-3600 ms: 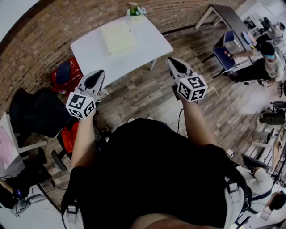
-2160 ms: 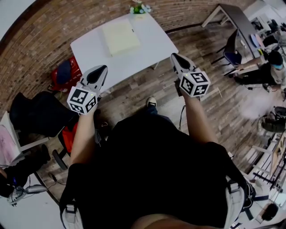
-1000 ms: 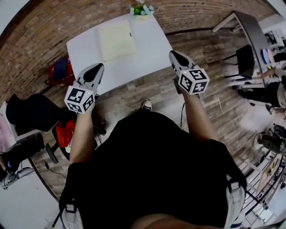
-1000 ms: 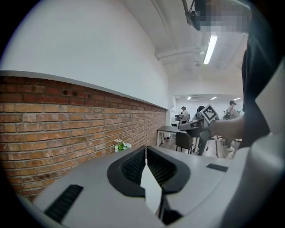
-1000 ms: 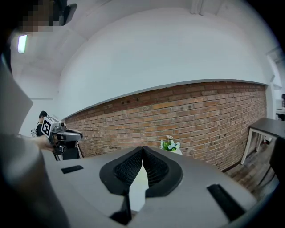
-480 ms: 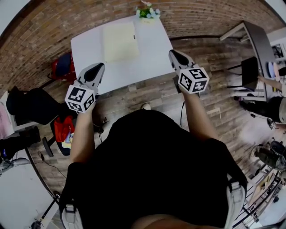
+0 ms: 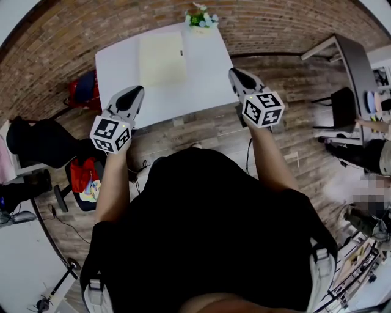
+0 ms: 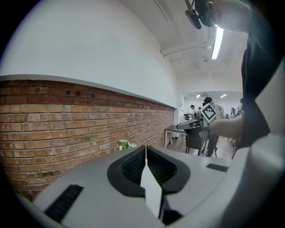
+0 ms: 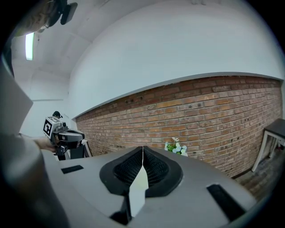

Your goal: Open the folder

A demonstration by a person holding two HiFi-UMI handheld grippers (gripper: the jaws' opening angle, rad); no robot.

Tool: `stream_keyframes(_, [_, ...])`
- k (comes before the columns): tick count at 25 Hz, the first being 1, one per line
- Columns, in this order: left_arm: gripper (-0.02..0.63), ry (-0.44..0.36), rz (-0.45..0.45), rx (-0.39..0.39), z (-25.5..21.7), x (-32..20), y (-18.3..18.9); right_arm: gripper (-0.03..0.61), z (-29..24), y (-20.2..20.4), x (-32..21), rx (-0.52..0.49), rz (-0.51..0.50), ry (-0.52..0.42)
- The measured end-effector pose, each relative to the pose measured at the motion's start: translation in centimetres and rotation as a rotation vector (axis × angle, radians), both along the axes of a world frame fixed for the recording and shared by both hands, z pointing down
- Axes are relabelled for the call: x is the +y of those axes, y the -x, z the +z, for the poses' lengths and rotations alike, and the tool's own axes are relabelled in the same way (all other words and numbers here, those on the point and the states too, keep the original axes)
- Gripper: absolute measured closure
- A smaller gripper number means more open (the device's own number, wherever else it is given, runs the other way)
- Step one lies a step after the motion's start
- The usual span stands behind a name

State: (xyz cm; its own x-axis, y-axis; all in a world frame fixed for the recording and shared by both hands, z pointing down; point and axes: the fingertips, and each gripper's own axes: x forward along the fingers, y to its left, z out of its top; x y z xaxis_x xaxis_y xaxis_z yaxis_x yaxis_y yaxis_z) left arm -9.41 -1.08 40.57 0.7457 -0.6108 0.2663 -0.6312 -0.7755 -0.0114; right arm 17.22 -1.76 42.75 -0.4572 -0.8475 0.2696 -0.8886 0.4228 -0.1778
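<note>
A pale yellow folder [image 7: 162,58] lies closed on the white table [image 7: 116,67], towards its far side, with a small pot of flowers [image 7: 201,17] at the table's far edge. My left gripper [image 7: 135,92] hovers at the table's near left edge, jaws shut and empty. My right gripper [image 7: 234,73] hangs at the near right corner, also shut on nothing. Both stay short of the folder. In the left gripper view the jaws [image 8: 145,149] meet, with the flowers [image 8: 126,144] beyond. The right gripper view shows shut jaws [image 9: 142,151] and the flowers [image 9: 176,147].
A brick wall [image 7: 55,36] runs behind the table. A red bag [image 7: 82,95] and a dark chair [image 7: 36,143] sit to the left on the wood floor. A dark desk [image 7: 351,55] and chair [image 7: 342,104] stand at the right.
The table and folder have drawn nearer to both grippers and swung more square to me. Both grippers stay shut and level in front of my body.
</note>
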Motion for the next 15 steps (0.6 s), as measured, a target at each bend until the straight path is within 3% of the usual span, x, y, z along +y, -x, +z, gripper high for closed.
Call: stream_keyframes(15, [0.595,0.016,-0.025,0.001,0.4,0.0,0.5,0.548,0.2,1.2,-1.0,-0.001,-0.042,0.009])
